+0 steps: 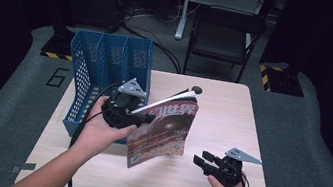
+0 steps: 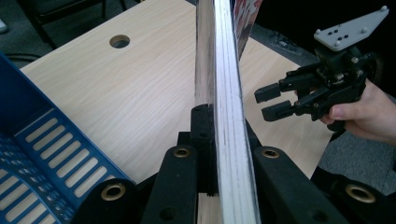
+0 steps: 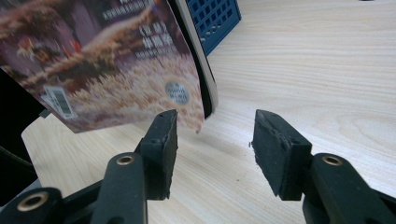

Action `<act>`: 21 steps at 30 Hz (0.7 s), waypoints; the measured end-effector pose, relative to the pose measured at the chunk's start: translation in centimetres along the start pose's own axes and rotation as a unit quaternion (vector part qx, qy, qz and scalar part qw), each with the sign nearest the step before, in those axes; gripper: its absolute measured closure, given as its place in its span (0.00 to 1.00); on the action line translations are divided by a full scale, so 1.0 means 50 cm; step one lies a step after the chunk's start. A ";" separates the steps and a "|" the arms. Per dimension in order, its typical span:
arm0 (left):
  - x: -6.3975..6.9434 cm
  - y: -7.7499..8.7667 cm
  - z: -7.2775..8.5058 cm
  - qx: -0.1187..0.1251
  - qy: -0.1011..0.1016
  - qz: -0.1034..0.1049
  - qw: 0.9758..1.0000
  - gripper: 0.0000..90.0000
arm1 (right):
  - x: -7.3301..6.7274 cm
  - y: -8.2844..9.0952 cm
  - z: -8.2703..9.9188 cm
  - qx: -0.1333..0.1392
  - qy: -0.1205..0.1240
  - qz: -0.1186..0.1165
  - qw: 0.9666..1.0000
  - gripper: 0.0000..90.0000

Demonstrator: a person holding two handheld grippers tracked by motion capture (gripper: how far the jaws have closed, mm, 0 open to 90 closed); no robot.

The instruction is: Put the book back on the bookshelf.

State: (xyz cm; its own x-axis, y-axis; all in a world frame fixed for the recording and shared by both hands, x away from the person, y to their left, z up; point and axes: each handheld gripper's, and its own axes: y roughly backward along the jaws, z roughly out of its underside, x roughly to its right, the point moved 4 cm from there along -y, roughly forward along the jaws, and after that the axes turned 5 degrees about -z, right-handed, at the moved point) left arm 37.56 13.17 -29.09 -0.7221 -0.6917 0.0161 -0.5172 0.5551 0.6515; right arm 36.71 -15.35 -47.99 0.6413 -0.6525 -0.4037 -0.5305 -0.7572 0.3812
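Left gripper (image 1: 143, 118) clamps the magazine (image 1: 163, 132) by its edge, lifted upright mid-table beside the blue file rack (image 1: 109, 59) — not yet slotted in. Right gripper (image 1: 204, 161) gapes empty near the table's (image 1: 232, 114) right front corner.

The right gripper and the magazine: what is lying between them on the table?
Nothing lies there. In the high view, only bare table separates the open right gripper from the magazine, which the left gripper holds up.
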 end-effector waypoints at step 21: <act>-0.031 0.063 -0.039 0.019 0.010 -0.013 1.000 0.93 | 0.001 -0.002 0.004 -0.002 -0.006 -0.002 1.000 0.55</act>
State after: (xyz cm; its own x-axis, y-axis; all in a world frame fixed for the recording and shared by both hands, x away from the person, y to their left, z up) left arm 37.93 15.07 -25.61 -0.6984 -0.7156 0.0154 -0.5533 0.5534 0.6226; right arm 36.70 -15.28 -48.20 0.6373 -0.6496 -0.4145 -0.5255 -0.7598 0.3828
